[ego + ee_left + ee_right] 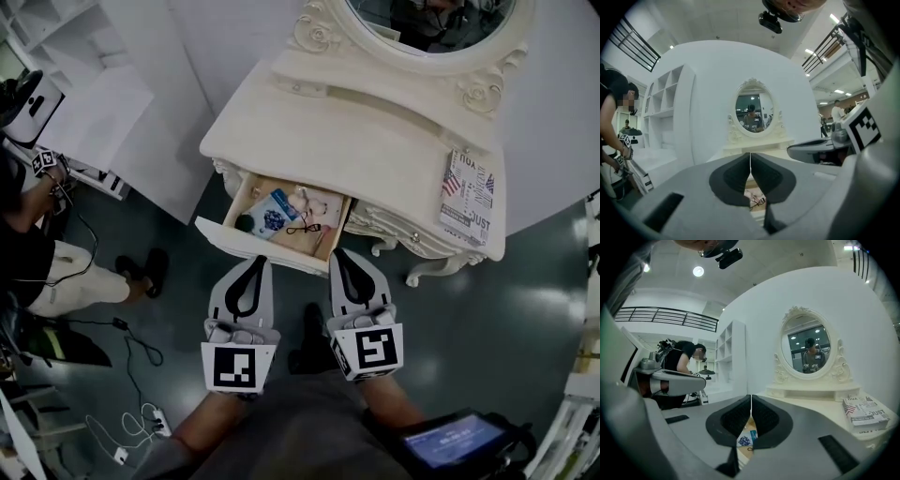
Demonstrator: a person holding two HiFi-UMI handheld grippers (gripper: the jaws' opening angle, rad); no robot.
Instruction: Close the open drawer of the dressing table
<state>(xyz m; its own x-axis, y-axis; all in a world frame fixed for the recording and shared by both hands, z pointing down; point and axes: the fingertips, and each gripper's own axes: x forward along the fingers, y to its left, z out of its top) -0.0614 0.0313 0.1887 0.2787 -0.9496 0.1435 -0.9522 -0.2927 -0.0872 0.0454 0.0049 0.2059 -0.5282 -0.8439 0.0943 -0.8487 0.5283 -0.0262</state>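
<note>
A cream dressing table (pixel 375 150) with an oval mirror (pixel 753 111) stands ahead. Its left drawer (pixel 246 246) is pulled out, showing a blue packet (pixel 275 214), glasses (pixel 302 228) and other small items. My left gripper (pixel 255 265) is shut, its tip right at the drawer's white front panel. To its right, my right gripper (pixel 341 255) is also shut with nothing in it, at the drawer's right front corner. In the right gripper view the jaws (pixel 751 404) meet, the drawer's contents showing below them. The left gripper (pixel 750 161) points at the mirror.
A printed box (pixel 468 195) lies on the table's right end. A person (pixel 37 244) stands at the left near white shelving (pixel 75 56). Cables and a power strip (pixel 141 422) lie on the dark floor. A tablet-like screen (pixel 450 441) hangs at my right hip.
</note>
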